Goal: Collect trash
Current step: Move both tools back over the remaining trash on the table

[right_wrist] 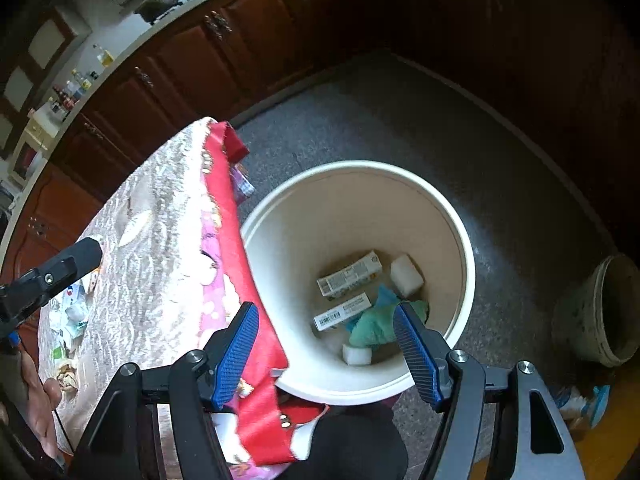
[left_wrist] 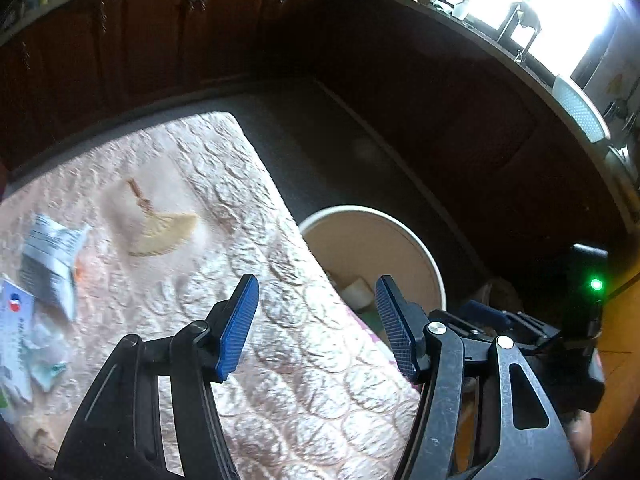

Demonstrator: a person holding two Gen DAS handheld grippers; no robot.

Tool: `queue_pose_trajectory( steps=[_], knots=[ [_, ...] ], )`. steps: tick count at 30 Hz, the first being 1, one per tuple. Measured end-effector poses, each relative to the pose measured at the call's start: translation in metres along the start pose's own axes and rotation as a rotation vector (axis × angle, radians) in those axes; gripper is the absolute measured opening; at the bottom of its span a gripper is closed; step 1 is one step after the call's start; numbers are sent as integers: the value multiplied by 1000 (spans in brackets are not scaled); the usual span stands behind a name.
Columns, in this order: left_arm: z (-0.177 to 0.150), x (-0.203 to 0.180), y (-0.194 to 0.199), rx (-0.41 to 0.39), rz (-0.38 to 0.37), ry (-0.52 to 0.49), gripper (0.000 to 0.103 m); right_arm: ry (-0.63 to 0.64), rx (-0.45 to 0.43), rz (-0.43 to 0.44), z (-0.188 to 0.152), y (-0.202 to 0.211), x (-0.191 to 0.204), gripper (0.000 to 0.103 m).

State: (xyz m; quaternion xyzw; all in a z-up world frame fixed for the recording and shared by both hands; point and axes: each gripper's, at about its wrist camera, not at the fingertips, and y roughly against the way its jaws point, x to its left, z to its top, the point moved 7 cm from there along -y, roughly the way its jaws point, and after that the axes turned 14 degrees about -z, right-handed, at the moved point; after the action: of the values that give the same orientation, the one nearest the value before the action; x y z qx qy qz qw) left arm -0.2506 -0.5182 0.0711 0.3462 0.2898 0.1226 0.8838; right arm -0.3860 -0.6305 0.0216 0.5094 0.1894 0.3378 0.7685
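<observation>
Blue-padded left gripper [left_wrist: 318, 326] is hanging open and empty over the quilted tablecloth [left_wrist: 224, 240], scraps [left_wrist: 52, 264] waiting far left; reaching there squarely would serve best. Right gripper [right_wrist: 326, 354] is gaping empty over the bin [right_wrist: 468, 280], its trash [right_wrist: 372, 320] lying inside.

I see the table [right_wrist: 160, 220] on the left and the bucket [right_wrist: 468, 256] on the floor [right_wrist: 400, 120] just beside its right edge. In the bucket lie two cartons [right_wrist: 350, 274], two foam blocks [right_wrist: 407, 270] and a crumpled cloth [right_wrist: 374, 326]. Paper scraps [left_wrist: 48, 256] lie at the table's left. A second pail [right_wrist: 600, 312] stands far right, cabinets [right_wrist: 224, 48] behind.
</observation>
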Motion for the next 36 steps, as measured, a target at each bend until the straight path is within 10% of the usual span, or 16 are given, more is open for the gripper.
queue_pose_trajectory(
  steps=[36],
  knots=[
    [-26, 96, 183, -303, 269, 50, 60, 269, -340, 86, 19, 122, 188, 75]
  ],
)
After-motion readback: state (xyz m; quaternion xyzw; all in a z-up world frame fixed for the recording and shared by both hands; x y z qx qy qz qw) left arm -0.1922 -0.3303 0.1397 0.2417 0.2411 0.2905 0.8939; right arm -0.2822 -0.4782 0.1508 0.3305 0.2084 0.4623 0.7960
